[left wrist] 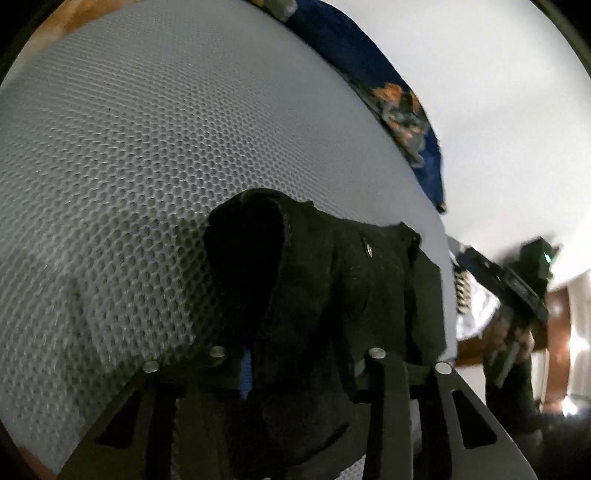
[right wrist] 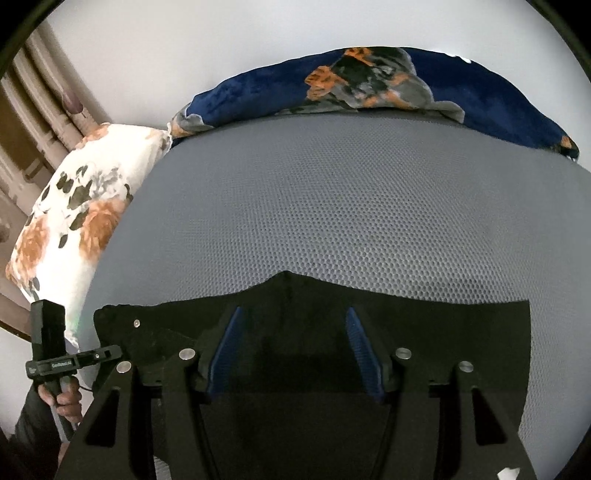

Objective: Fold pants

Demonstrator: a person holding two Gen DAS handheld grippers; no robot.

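Black pants (right wrist: 424, 332) lie on a grey mesh mattress (right wrist: 332, 206), their waistband with a metal button (right wrist: 137, 323) to the left. My left gripper (left wrist: 291, 354) is shut on a bunched fold of the pants (left wrist: 332, 280) near the button (left wrist: 368, 251), holding it raised. My right gripper (right wrist: 293, 325) is open, its blue-padded fingers (right wrist: 356, 332) spread over the pants' upper edge. The other gripper shows at each view's edge: the right one (left wrist: 517, 288) and the left one (right wrist: 55, 354).
A white floral pillow (right wrist: 74, 221) lies at the mattress's left end. A dark blue floral blanket (right wrist: 369, 85) runs along the far edge against a white wall. A wooden bed frame (left wrist: 48, 33) borders the mattress.
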